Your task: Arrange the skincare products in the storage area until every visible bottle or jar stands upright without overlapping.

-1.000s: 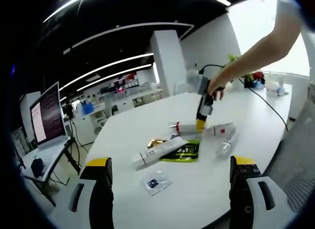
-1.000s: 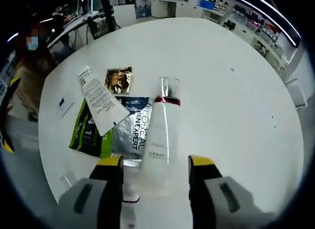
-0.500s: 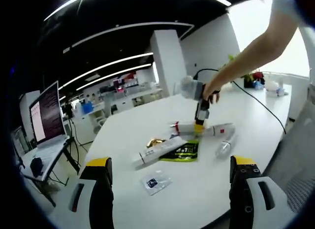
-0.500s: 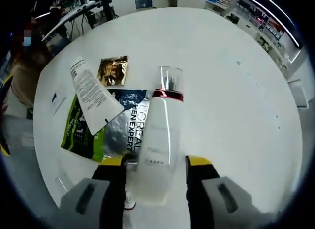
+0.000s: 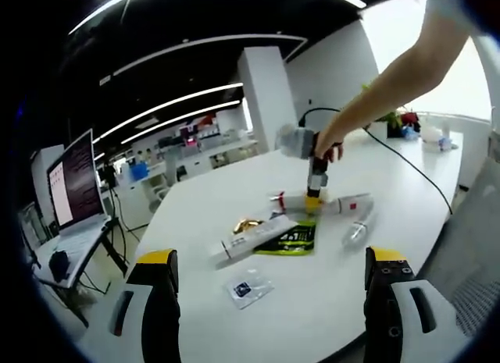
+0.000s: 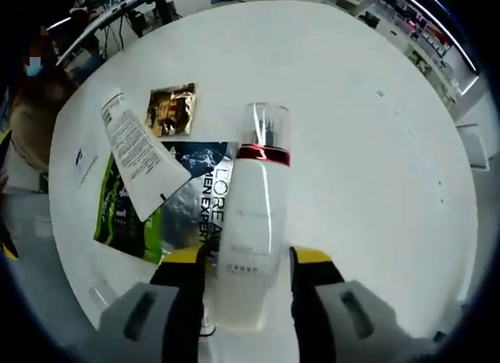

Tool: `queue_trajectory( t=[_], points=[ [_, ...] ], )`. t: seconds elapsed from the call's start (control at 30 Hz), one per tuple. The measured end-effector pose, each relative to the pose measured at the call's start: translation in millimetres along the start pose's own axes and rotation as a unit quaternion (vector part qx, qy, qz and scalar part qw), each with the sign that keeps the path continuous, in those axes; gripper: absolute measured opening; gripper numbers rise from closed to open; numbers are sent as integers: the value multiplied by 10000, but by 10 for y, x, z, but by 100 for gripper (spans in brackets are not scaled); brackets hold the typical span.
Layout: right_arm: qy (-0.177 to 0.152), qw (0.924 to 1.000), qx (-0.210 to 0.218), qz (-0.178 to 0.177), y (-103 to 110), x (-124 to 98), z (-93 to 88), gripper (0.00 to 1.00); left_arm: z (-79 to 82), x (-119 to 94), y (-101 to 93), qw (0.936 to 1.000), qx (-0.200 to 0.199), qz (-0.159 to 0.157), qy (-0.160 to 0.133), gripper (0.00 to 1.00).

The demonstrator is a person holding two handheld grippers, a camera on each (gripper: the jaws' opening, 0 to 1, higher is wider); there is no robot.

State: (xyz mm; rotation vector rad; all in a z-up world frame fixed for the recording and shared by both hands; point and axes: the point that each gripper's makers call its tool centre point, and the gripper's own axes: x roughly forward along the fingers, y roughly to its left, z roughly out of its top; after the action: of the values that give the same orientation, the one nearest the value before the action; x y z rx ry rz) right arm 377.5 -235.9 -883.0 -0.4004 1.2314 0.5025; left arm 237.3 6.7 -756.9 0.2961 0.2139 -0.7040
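Straddling the lying bottle (image 6: 251, 222) on the worktop (image 6: 375, 144), our right claw (image 6: 248, 258) stood spread; our left claw (image 5: 269, 265) gaped, holding nothing.

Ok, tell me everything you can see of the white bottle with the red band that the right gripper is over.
The white bottle is tall, of milky, glossy plastic or glass, with a red band under a clear cap. It lies flat on the white table, cap pointing away from the camera. The right gripper straddles its lower body, one yellow-tipped jaw on each side, near or at its sides. Its left edge lies beside or over a silver sachet.
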Motion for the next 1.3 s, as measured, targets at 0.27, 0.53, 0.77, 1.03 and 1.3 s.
queue_trajectory(
  t=[0.27,0.53,0.77,1.03,1.3],
  points=[
    [56,9997,-216,55,78,9,-3,35,-15,4,-11,10000,24,-23,42,97],
    [99,9995,-306,58,83,21,3,33,-14,8,-12,10000,32,-23,50,97],
    [115,9993,-347,87,53,47,51,31,-19,11,-16,10000,26,-42,70,97],
    [-12,9998,-219,20,48,45,76,29,-16,11,-13,10000,16,-34,64,97],
    [-23,9996,-228,-168,42,30,66,27,-20,9,-11,10000,-1,-44,70,97]
  ],
)
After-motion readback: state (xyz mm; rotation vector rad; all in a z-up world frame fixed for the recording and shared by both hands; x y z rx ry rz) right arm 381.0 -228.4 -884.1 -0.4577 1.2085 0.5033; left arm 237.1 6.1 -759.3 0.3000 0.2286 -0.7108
